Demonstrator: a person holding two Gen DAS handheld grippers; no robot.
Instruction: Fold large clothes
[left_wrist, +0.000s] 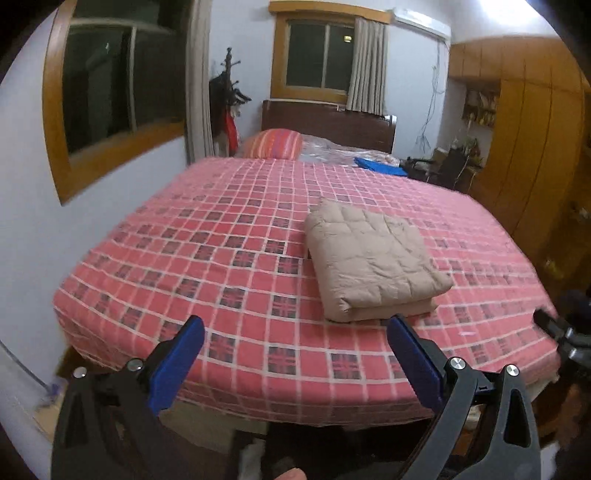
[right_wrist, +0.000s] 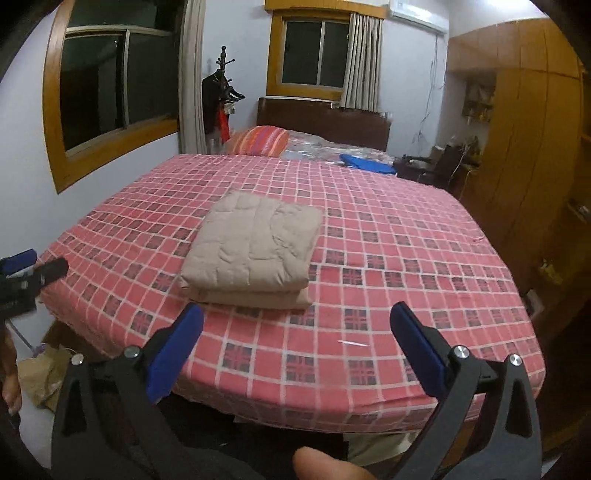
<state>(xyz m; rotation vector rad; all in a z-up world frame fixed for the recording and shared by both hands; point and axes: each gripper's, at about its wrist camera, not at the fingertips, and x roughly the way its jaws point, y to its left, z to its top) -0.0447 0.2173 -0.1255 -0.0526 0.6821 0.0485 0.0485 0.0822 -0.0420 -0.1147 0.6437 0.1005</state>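
Note:
A beige quilted garment (left_wrist: 373, 260) (right_wrist: 251, 247) lies folded into a thick square stack on the bed with the red checked cover (left_wrist: 221, 236) (right_wrist: 388, 258), near the foot end. My left gripper (left_wrist: 295, 325) hovers open above the foot edge of the bed, a short way before the stack and to its left. My right gripper (right_wrist: 297, 314) is open too, held just short of the stack and to its right. Nothing is between either pair of blue pads. Each gripper shows at the edge of the other's view: the right one (left_wrist: 557, 328), the left one (right_wrist: 33, 269).
A striped pillow (left_wrist: 273, 144), a clear plastic sheet and a blue cloth (left_wrist: 380, 166) lie at the head end. A wall with a wood-framed window runs along the left. A coat stand (right_wrist: 219, 99) is in the far corner, a chair and wooden wardrobes (left_wrist: 528, 147) on the right.

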